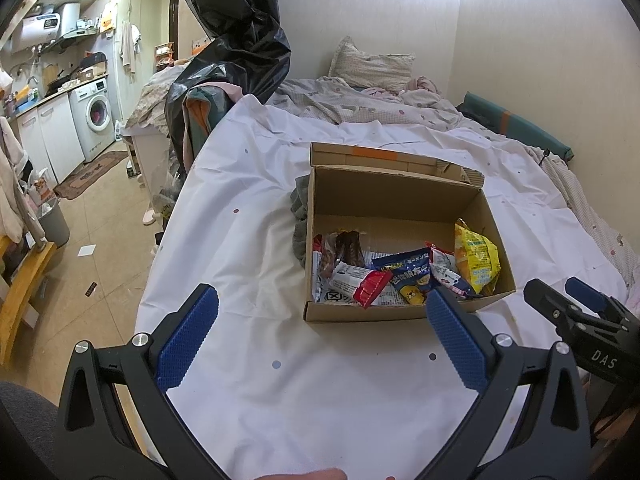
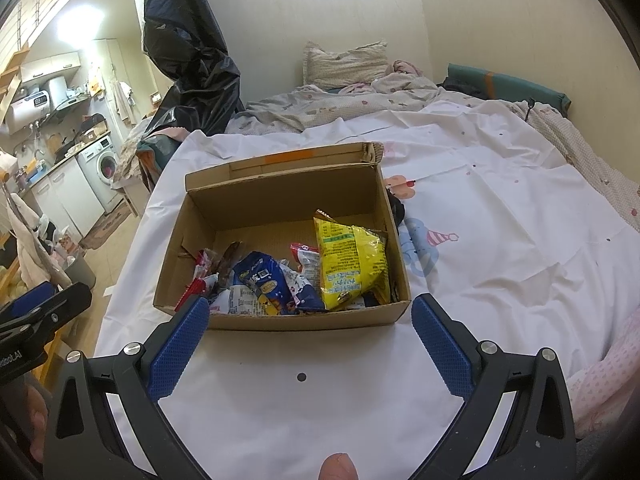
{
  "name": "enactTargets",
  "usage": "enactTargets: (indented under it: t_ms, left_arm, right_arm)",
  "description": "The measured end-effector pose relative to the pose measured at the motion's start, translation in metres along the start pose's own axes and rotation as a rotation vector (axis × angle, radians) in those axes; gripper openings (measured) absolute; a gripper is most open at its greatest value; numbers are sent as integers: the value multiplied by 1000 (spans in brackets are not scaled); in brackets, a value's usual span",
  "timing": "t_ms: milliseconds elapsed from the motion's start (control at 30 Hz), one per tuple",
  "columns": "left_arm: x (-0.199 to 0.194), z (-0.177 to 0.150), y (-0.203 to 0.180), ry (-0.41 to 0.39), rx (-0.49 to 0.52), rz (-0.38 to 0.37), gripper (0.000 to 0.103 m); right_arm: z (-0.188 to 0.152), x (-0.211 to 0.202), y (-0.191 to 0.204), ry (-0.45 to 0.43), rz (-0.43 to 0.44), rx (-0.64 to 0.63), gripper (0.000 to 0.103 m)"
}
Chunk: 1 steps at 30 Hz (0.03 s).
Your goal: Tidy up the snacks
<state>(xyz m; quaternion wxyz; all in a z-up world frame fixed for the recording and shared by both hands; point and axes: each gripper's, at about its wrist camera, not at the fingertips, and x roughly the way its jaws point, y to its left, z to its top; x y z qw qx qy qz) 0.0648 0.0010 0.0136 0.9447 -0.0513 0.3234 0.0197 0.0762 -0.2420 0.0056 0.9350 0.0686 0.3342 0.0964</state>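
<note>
On the bed, spread with a white dotted sheet [image 1: 248,240], an open brown cardboard box [image 2: 280,200] holds the snacks. Inside it, a yellow crinkled snack bag [image 2: 350,260] leans against the right wall, a dark blue foil packet [image 2: 266,280] lies in the middle, and a red-and-white wrapper [image 1: 362,286] and a brown wrapped bar [image 1: 346,250] sit toward the left. The left gripper [image 1: 322,312] hovers just before the box, its jaws wide apart and holding nothing. The right gripper [image 2: 310,320] hangs beside it, jaws likewise spread and empty. A black plastic bag [image 1: 236,32] hangs beyond the bed.
</note>
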Motion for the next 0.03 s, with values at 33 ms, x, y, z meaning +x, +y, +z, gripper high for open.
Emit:
enactTargets:
  t_ms: [33]
  left_arm:
    - [0, -1, -1, 0, 2, -1, 103]
  right_arm:
    - [0, 0, 0, 0, 1, 1, 103]
